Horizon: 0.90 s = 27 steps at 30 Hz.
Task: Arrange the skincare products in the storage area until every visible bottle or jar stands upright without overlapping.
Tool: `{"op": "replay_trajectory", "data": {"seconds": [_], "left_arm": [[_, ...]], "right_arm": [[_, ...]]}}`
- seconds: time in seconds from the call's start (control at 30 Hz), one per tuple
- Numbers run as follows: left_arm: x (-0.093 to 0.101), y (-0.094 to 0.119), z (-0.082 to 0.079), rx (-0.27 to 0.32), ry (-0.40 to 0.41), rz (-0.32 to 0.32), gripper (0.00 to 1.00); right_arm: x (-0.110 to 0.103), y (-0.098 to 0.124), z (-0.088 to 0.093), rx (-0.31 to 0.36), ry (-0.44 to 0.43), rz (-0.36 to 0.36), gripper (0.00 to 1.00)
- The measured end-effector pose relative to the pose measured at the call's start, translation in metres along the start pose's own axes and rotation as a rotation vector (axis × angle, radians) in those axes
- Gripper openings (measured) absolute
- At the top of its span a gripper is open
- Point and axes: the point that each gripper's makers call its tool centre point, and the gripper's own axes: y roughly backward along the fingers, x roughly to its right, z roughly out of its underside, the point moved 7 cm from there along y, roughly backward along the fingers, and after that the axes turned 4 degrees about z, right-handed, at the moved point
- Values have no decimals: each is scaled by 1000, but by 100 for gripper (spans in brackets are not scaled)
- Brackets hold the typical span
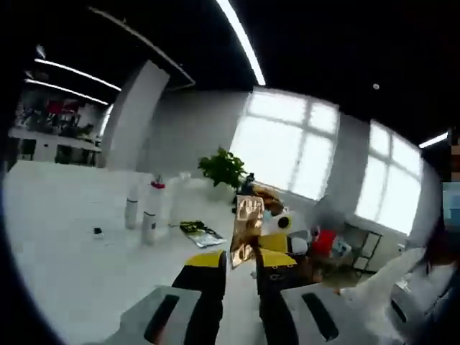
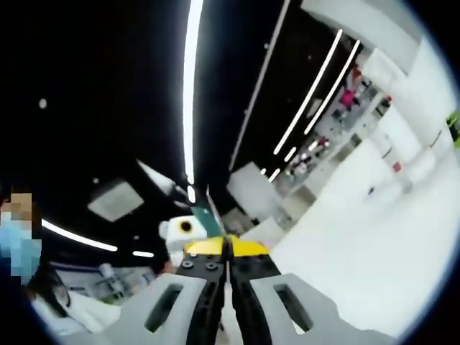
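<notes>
Left gripper (image 1: 241, 260) clamps one shiny gold packet (image 1: 248, 228) upright above the white worktop (image 1: 65, 237). Right gripper (image 2: 228, 257), jaws pressed together, pinches a thin dark-green sheet (image 2: 210, 215). Two white bottles (image 1: 150, 210) stand upright on the worktop beside one flat dark sachet (image 1: 200, 231).

In the left gripper view, the white table (image 1: 65, 237) is wide and bare on the left. Two white bottles (image 1: 141, 212) and a flat packet (image 1: 201, 232) stand further in, and a crowd of products (image 1: 302, 241) blocks the right side.
</notes>
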Motion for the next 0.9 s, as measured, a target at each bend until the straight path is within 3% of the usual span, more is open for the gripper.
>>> {"op": "replay_trajectory", "data": {"seconds": [0.2, 0.5, 0.63, 0.73, 0.9], "left_arm": [[-1, 2, 0, 50, 165, 87, 6], [1, 2, 2, 61, 209, 103, 1], [3, 0, 3, 59, 238, 112, 0], [4, -1, 4, 64, 302, 123, 0], [0, -1, 1, 116, 397, 114, 0]], "right_arm": [[-3, -1, 0, 3, -31, -15, 0], [-6, -2, 1, -1, -27, -7, 0], [-7, -2, 1, 21, 35, 10, 1], [-7, 0, 1, 58, 164, 54, 3], [-6, 6, 2, 64, 233, 95, 12]]}}
